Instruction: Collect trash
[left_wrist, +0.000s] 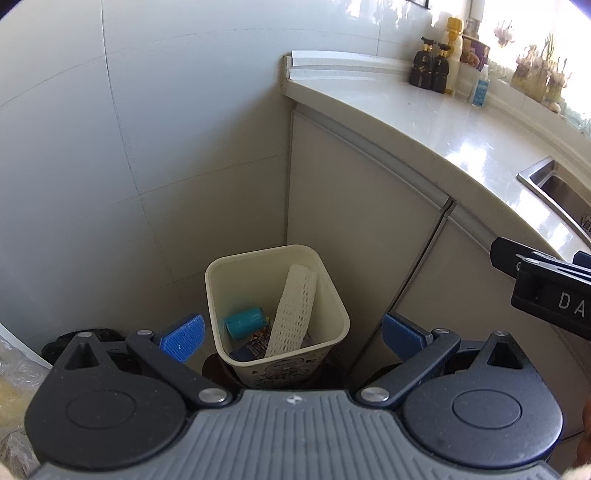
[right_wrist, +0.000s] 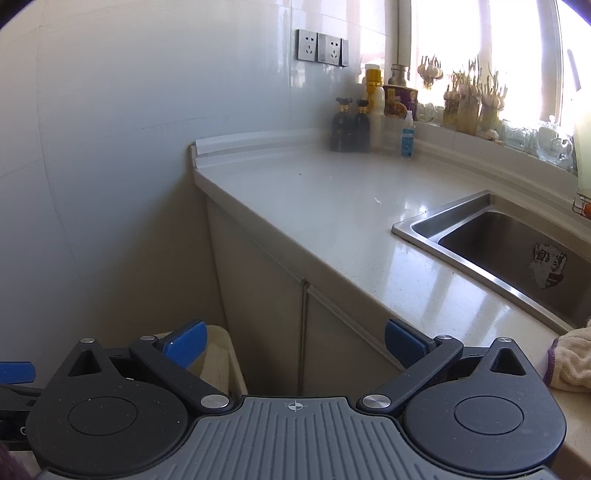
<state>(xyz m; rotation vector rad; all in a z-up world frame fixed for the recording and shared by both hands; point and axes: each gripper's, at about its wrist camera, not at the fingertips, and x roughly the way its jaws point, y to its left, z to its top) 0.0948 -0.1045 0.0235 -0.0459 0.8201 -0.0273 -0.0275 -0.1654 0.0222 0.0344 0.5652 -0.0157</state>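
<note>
Item 1, left tongs: spread wide, empty, poised above the cream bin on the floor in the corner beside the cabinet.

Item 2, bin contents: teal can, white foam net, printed wrapper.

Item 3, right tongs: spread wide, empty, facing the surface, which looks nearly bare; a scrap lies in the sink.

Judgement: the scrap is likely next; approach from above, close gently, carry level to the bin.
</note>
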